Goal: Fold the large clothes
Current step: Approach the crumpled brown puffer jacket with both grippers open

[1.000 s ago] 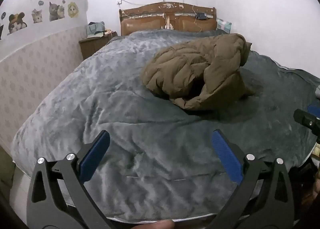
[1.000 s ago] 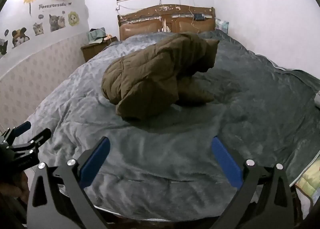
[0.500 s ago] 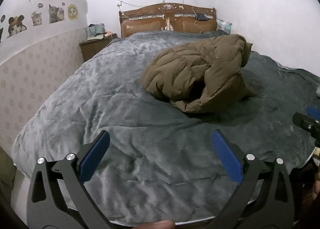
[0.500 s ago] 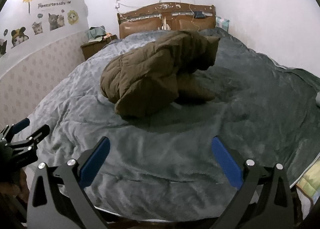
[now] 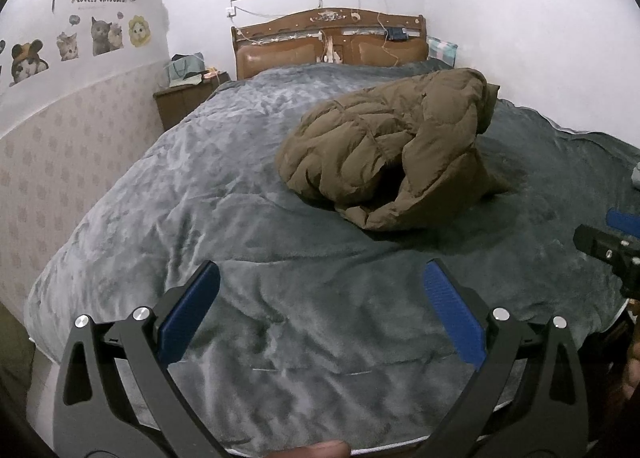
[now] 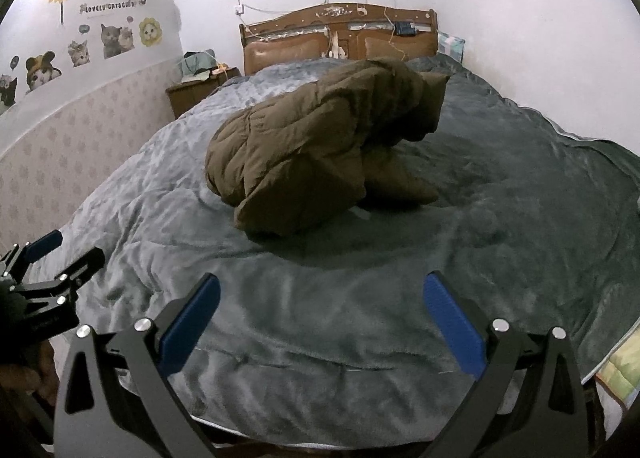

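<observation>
A wide bed (image 5: pixel 224 226) fills both views, covered by a grey plush blanket (image 6: pixel 500 226) with many soft wrinkles. On the blanket, around the middle of the bed and somewhat toward the headboard (image 5: pixel 328 46), lies the brown puffer jacket (image 5: pixel 384 150). It is not spread out; it sits in one crumpled heap, folded over itself. In the left wrist view a dark hollow opens in the front of the heap, and one flat part reaches out to the right on the blanket. In the right wrist view the heap rises highest at the back, and a smooth flap hangs down at the front.

The jacket is well apart from both grippers and lies ahead of them. The left gripper (image 5: pixel 320 298) is above the near edge of the bed with its jaws spread wide and nothing between the blue pads (image 5: pixel 452 318); the jacket is ahead and a little to the right of it. The right gripper (image 6: pixel 320 310) is also released, jaws wide, holding nothing; the jacket is ahead and slightly to the left of it. Each gripper shows at the side edge of the other view.

A wooden nightstand (image 6: pixel 192 94) stands beside the headboard, and cat stickers (image 6: pixel 116 38) are on the left wall.
</observation>
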Available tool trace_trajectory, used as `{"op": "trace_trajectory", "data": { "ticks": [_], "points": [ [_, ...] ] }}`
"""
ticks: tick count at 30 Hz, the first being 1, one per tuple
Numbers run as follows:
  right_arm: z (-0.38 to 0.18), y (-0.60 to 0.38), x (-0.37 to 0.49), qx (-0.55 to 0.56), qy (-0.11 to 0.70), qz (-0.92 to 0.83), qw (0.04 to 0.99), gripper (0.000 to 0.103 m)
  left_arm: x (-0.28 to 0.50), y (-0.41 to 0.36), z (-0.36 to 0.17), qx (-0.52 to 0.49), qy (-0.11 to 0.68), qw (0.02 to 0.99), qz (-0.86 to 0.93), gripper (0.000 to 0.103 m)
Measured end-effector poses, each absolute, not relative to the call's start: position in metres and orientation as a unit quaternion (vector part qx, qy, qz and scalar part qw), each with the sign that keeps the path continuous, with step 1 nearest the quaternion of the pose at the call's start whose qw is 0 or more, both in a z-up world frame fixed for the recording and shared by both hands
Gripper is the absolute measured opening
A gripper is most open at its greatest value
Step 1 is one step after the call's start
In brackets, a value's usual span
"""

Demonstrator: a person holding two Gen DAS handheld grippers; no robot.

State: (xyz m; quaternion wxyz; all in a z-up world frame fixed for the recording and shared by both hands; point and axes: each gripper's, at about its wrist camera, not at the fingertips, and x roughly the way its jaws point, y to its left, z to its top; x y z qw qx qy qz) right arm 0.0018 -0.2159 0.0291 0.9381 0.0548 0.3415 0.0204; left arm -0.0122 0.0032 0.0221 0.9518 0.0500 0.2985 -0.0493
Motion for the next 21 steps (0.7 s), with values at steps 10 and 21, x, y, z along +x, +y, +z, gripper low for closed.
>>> {"op": "trace_trajectory", "data": {
  "ticks": [10, 21],
  "points": [
    [0.032, -0.212, 0.002, 0.045, 0.337, 0.023, 0.940, 0.102, -0.008, 0.004, 0.021, 0.055, 0.297, 0.952, -0.049, 0.100],
    [0.023, -0.219, 0.000, 0.061, 0.347, 0.016, 0.936, 0.101, -0.006, 0.007, 0.022, 0.061, 0.296, 0.953, -0.041, 0.100]
  ]
}}
